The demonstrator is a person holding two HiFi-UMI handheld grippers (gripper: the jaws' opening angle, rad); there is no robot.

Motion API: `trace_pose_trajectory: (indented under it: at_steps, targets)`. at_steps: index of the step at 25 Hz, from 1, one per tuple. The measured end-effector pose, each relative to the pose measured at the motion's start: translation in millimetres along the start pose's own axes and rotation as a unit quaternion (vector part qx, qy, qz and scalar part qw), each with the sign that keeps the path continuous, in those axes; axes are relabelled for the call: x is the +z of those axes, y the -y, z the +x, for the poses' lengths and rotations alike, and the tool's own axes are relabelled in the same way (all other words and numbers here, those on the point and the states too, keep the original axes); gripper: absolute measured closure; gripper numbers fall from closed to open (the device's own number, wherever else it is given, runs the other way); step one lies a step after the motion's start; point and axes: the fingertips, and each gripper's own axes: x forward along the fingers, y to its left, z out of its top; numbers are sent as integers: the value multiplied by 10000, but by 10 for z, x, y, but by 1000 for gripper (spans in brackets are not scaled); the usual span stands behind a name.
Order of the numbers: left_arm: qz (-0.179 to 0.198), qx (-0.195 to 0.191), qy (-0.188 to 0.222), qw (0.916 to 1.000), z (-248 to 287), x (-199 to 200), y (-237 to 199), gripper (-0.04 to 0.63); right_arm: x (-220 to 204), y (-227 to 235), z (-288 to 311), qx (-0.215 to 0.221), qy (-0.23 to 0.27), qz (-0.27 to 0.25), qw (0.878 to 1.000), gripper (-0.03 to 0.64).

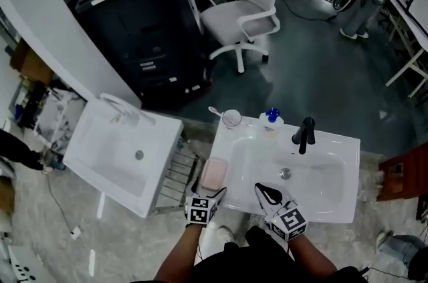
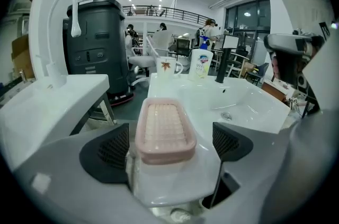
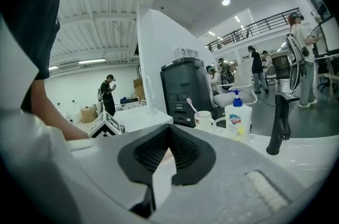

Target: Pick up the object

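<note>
A pink ribbed soap dish (image 1: pixel 214 174) lies on the front left corner of the white sink (image 1: pixel 334 208). In the left gripper view the soap dish (image 2: pixel 165 130) sits between the two dark pads, with a gap on each side. My left gripper (image 1: pixel 208 193) is open around the near end of the dish and does not press on it. My right gripper (image 1: pixel 264 189) hovers over the sink's front rim, right of the dish. Its jaws are shut with nothing between them, as the right gripper view shows (image 3: pixel 168 157).
A black faucet (image 1: pixel 304 134), a soap bottle (image 1: pixel 271 118) and a cup with a toothbrush (image 1: pixel 231 118) stand along the sink's far rim. A second white sink (image 1: pixel 124 154) on a metal rack stands to the left. A black machine (image 1: pixel 140 21) and a white chair (image 1: pixel 244 14) are behind.
</note>
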Motion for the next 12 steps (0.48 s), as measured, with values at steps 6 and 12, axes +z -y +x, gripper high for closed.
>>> trace_pose_trajectory:
  at_steps: [6, 12]
  targets:
    - [-18, 122, -271, 9996, 180, -84, -56, 119, 2, 121, -36, 37, -83, 9, 10000, 614]
    - [106, 121, -354, 9992, 238, -93, -64, 140, -57, 231, -73, -23, -161, 108, 9998, 614]
